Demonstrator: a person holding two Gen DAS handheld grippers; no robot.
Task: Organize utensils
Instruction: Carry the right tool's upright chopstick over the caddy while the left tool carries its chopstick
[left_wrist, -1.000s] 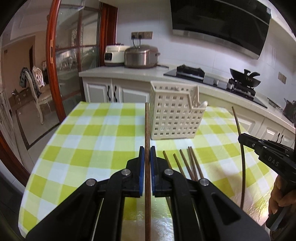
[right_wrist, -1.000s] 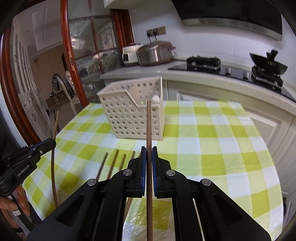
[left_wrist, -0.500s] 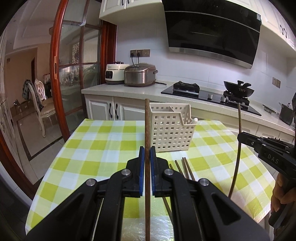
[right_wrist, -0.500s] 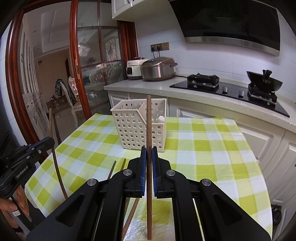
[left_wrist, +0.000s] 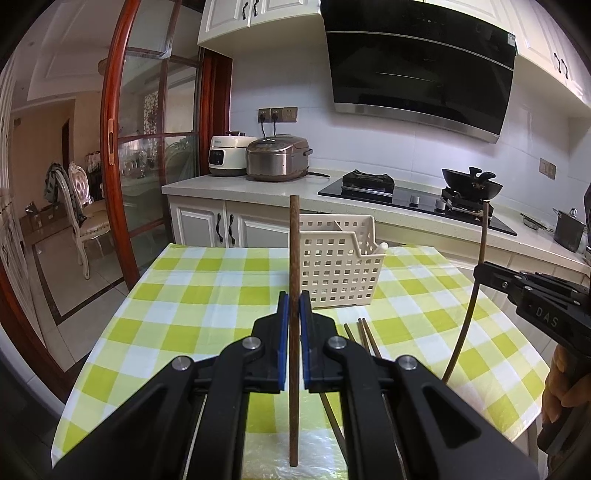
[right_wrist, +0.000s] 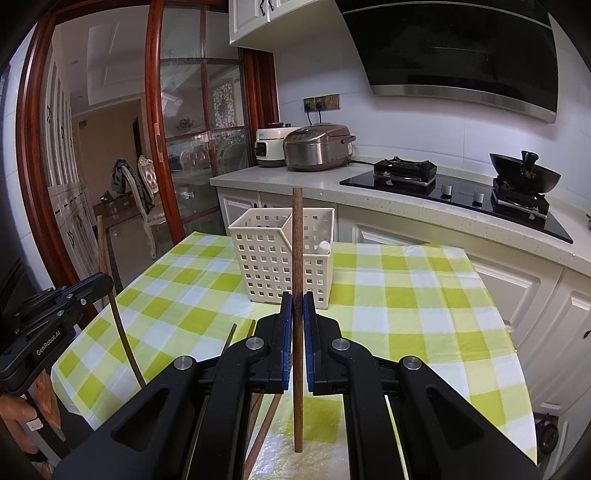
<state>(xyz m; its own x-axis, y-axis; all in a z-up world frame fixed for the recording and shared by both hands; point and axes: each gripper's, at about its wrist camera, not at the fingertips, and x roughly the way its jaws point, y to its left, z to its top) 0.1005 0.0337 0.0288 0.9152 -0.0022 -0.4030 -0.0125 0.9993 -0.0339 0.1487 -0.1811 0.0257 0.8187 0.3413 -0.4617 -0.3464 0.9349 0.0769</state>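
Left gripper (left_wrist: 294, 310) is clamped on a brown chopstick (left_wrist: 294, 258), its blue pads pressing both sides of the shaft; the stick stands upright, one end well above the jaws and the other hanging below them, clear of the table. Right gripper (right_wrist: 296, 314) is clamped the same way on a second chopstick (right_wrist: 297, 251), likewise upright and held off the surface. Each gripper also appears at the edge of the other's view, a stick pinched at its tip, with part of a hand (left_wrist: 557, 391) on its handle.

Loose chopsticks (left_wrist: 364, 332) lie on the table (left_wrist: 192, 295) just beyond and partly beneath the grippers — how many cannot be told, since the gripper bodies cover most of their length. A yellow-green and white checked cloth covers the table.

Farther back, near the far edge, stands a cream perforated basket (right_wrist: 273, 258) with an inner divider. A small white rounded object (right_wrist: 324, 246) pokes above the rim of its right-hand compartment; what it is cannot be told. Neither held stick touches the basket.

Behind the table runs a white counter (left_wrist: 207, 186) carrying two rice cookers (left_wrist: 279, 158), a black hob (left_wrist: 402, 194) and a dark wok (left_wrist: 471, 184), with an extractor hood (left_wrist: 417, 66) above — a red-framed glass door (left_wrist: 147, 147) stands at the left.
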